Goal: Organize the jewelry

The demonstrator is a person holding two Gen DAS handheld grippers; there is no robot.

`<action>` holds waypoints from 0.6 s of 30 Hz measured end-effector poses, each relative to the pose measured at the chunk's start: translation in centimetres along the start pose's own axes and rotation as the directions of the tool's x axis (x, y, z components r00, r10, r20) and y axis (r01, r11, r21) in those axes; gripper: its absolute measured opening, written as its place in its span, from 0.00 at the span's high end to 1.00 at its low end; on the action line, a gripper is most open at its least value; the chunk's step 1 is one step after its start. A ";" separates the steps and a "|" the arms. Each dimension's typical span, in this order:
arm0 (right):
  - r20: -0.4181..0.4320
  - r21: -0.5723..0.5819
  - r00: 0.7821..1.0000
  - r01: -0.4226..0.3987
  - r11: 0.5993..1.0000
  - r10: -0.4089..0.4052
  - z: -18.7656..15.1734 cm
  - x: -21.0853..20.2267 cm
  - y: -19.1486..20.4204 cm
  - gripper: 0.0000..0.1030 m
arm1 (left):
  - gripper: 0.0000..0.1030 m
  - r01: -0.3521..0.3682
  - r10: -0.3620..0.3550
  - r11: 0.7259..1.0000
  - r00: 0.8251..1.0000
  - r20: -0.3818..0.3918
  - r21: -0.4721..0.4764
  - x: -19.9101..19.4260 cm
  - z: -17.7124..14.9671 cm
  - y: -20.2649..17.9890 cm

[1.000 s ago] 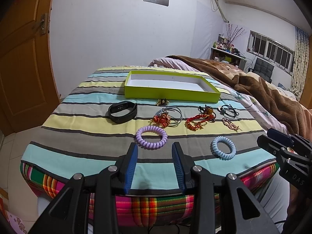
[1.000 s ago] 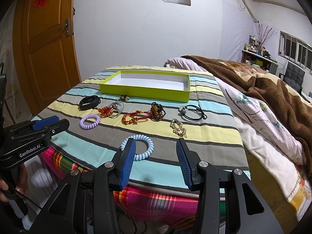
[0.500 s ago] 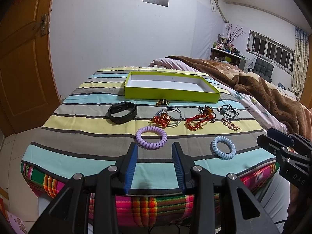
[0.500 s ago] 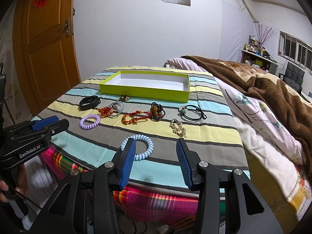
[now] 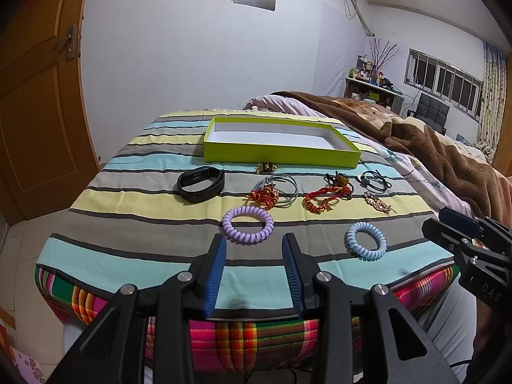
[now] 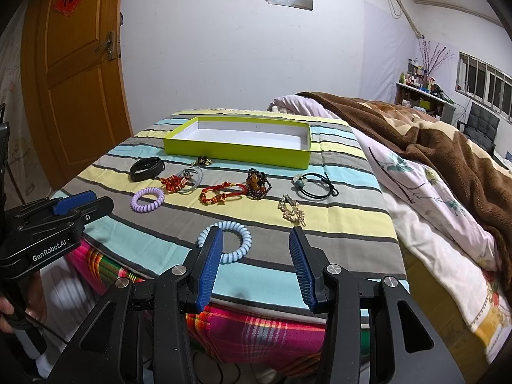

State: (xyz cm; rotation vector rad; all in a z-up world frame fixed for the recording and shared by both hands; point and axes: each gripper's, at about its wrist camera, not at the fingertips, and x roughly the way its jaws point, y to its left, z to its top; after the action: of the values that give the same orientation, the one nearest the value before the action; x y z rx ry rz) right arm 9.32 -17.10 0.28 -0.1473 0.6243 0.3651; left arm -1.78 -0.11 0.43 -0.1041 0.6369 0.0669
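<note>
Jewelry lies scattered on the striped tabletop [image 5: 134,198], near side of the lime-green tray [image 5: 281,153], which sits at the far middle with nothing visible inside. Left gripper [image 5: 254,275] hovers at the near edge, fingers wide apart and holding nothing, just short of the purple coil bracelet [image 5: 248,223]. Right gripper [image 6: 256,265] also hovers with fingers spread wide, its left finger overlapping the blue coil bracelet [image 6: 235,243] in view. Farther back lie the black wristband [image 5: 201,184], red knotted cords [image 5: 320,200], a dark bead bracelet [image 6: 257,183], and a black hair tie [image 6: 315,185].
</note>
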 end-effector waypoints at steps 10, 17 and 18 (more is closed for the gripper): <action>-0.004 -0.001 1.000 -0.002 1.000 0.002 0.1 0.1 0.0 0.57 | 0.63 0.003 -0.003 1.000 1.000 -0.007 0.002 0.2 -0.1 -0.1; -0.021 -0.003 1.000 -0.002 1.000 0.002 0.3 1.0 -0.1 0.57 | 0.63 -0.007 0.007 1.000 1.000 -0.019 -0.008 1.5 0.3 0.5; -0.024 -0.005 1.000 0.000 1.000 0.000 0.3 1.2 -0.2 0.57 | 0.63 -0.011 0.011 1.000 1.000 -0.021 -0.010 1.8 0.4 0.6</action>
State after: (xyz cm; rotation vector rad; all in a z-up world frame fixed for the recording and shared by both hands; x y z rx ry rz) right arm 10.46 -16.84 -0.14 -0.1564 0.6476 0.3650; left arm -0.17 0.64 -0.32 -0.1109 0.6585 0.0794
